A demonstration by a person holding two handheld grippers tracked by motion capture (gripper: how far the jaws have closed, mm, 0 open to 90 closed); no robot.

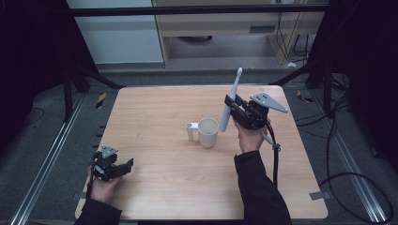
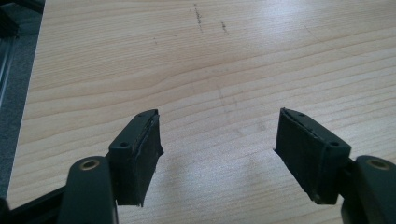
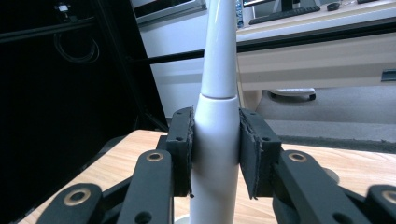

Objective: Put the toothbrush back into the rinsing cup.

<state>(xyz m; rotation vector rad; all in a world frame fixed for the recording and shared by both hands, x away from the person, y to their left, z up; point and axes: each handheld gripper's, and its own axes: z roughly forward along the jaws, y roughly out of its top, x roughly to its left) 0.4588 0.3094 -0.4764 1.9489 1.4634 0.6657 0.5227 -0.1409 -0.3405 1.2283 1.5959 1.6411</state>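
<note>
The white electric toothbrush [image 1: 229, 105] is pinched upright in the right tool [image 1: 230, 104], just above the white mug [image 1: 208, 132] at mid-surface; its placement is judged incomplete. The left tool [image 1: 123, 167] is held spread and empty near the surface's [image 1: 164, 178] front-left corner.

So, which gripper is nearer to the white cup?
The right gripper: it holds the toothbrush upright just beside the cup. The left gripper rests open, far away near the table's front left corner.

We're in a lab or test room w/ office bits: a bare wooden table [image 1: 155, 187] inside a black metal frame [image 1: 197, 10], floor rails [image 1: 47, 159], loose cables [image 1: 356, 187] on grey carpet, a desk [image 3: 317, 28] w/ keyboard [image 3: 285, 14] behind.
</note>
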